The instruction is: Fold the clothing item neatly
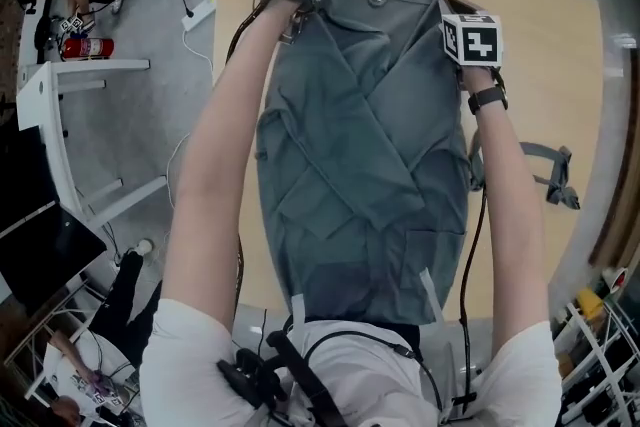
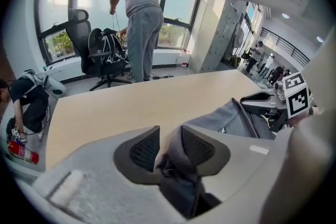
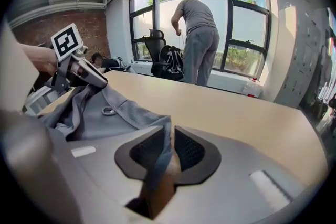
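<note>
Tan table (image 1: 560,65), one grey garment (image 1: 370,165); left hand-held gripper (image 2: 170,132) parted around its edge, right hand-held gripper (image 3: 169,132) pinching it.

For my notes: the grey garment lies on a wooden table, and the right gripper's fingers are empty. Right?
Not quite: the right gripper is not empty. The right gripper view shows its fingers closed on an edge of the grey garment, which does lie on the wooden table.
</note>
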Available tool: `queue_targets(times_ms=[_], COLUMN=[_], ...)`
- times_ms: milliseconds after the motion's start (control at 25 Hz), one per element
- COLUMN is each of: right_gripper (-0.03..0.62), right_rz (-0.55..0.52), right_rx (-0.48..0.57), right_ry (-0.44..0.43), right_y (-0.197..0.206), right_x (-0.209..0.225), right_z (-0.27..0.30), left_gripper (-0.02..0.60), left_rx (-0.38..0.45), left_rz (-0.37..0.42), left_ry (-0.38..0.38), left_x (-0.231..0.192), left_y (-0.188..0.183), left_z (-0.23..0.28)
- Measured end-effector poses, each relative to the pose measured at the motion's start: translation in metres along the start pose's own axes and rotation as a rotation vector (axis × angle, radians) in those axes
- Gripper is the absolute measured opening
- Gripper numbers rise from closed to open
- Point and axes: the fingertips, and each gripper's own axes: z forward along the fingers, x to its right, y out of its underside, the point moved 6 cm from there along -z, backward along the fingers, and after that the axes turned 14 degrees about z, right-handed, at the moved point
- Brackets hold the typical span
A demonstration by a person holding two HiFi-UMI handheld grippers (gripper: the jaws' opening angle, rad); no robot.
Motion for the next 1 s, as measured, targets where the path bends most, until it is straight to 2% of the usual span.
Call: queue_targets(times_ms=[80, 120, 240, 360, 480, 640, 760, 880, 1000], right_gripper=[0.116, 0.121, 0.117, 0.103, 0.081, 0.062, 0.052, 0.04, 0.031], right_rz=[0.009, 0.022, 0.065, 0.112, 0.137, 0.129, 0.119, 0.108, 0.15], right_rx=[0.045, 0.081, 0.188, 0.267, 0.297, 0.298, 0.297, 0.293, 0.259], right_ry=[-0.003, -0.014, -0.056, -0.08, -0.101, -0.119, -0.145, -0.162, -0.176], right_y=[-0.002, -0.005, -0.009, 0.005, 0.034, 0.073, 0.097, 0.125, 0.167], right_x=[-0.001, -0.002, -0.005, -0.002, -0.006, -0.031, -0.061, -0.088, -0.109], right_z=[-0.01, -0.021, -0.065, -0.115, -0.163, -0.218, -0.255, -0.285, -0.312], left_gripper=[0.156, 0.158, 0.156, 0.149, 0.078, 0.004, 0.002, 0.002, 0.002], left_rx=[0.028, 0.047, 0.13, 0.222, 0.271, 0.259, 0.257, 0.307, 0.353], left_rz=[-0.017, -0.017, -0.023, -0.036, -0.041, 0.02, 0.045, 0.035, 0.014], left_ry=[-0.024, -0.048, -0.125, -0.17, -0.195, -0.189, -0.165, -0.122, -0.082], left_x=[-0.001, -0.003, -0.003, 0.013, 0.044, 0.096, 0.142, 0.194, 0.252], left_y=[0.007, 0.011, 0.026, 0.042, 0.065, 0.099, 0.12, 0.132, 0.151], left_z=[-0.01, -0.019, -0.058, -0.098, -0.139, -0.183, -0.211, -0.239, -0.264])
